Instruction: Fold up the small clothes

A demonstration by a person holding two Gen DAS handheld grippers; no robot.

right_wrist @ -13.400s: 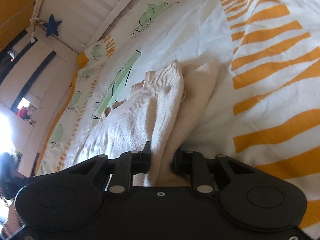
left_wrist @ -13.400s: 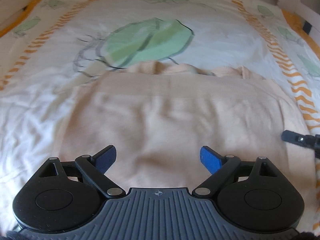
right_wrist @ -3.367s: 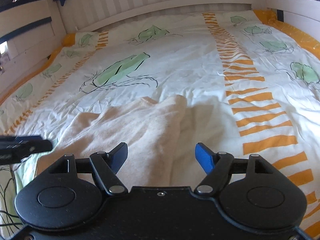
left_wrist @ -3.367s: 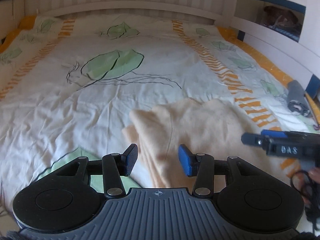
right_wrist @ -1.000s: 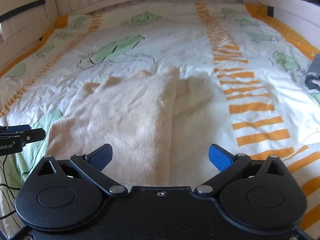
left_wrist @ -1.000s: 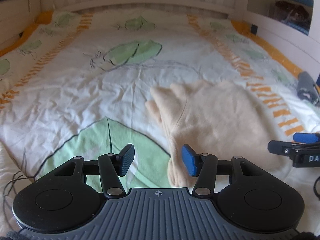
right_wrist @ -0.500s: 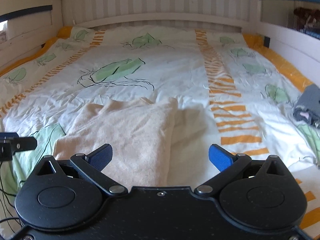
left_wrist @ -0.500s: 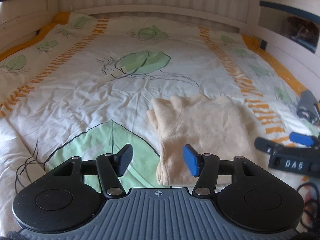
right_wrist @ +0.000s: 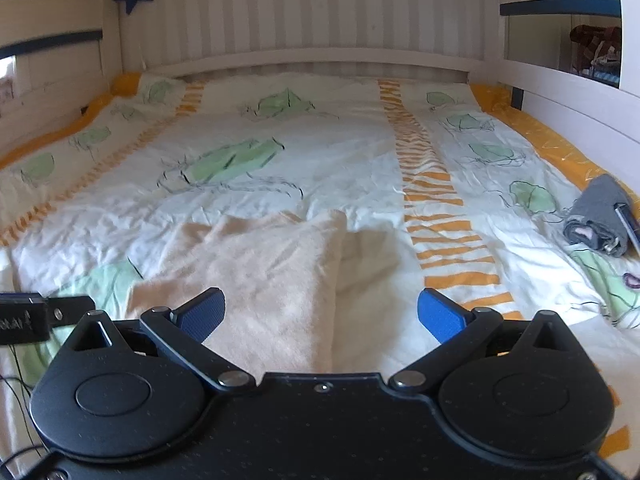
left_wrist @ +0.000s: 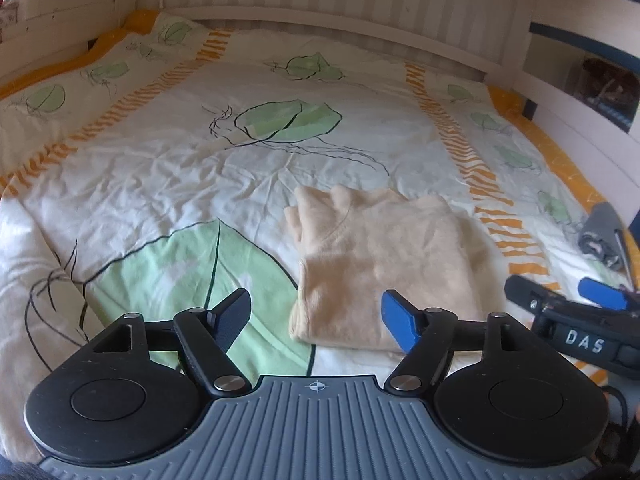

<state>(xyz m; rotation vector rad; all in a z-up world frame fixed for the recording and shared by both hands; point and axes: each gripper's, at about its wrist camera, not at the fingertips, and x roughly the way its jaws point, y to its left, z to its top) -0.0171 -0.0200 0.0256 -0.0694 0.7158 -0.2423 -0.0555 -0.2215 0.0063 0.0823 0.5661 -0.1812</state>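
A folded cream knit garment (left_wrist: 384,264) lies flat on the bed cover (left_wrist: 200,168), also seen in the right wrist view as the cream garment (right_wrist: 260,276). My left gripper (left_wrist: 316,320) hovers above and short of the garment's near left edge; its jaws are opening with nothing between them. My right gripper (right_wrist: 320,314) stands wide open above the garment's near right side, empty, apart from the cloth. Each gripper's tip shows at the edge of the other's view: the right gripper (left_wrist: 568,304) and the left gripper (right_wrist: 48,312).
A rolled grey garment (right_wrist: 600,220) lies at the bed's right edge by an orange border. White slatted bed walls (right_wrist: 300,12) enclose the far end and sides. A shelf niche (left_wrist: 604,80) opens at the right. Black cables (right_wrist: 16,384) trail near the left.
Both grippers have drawn back and risen from the garment, so it looks smaller and farther. The left jaws have spread wider. The garment has stayed in place.
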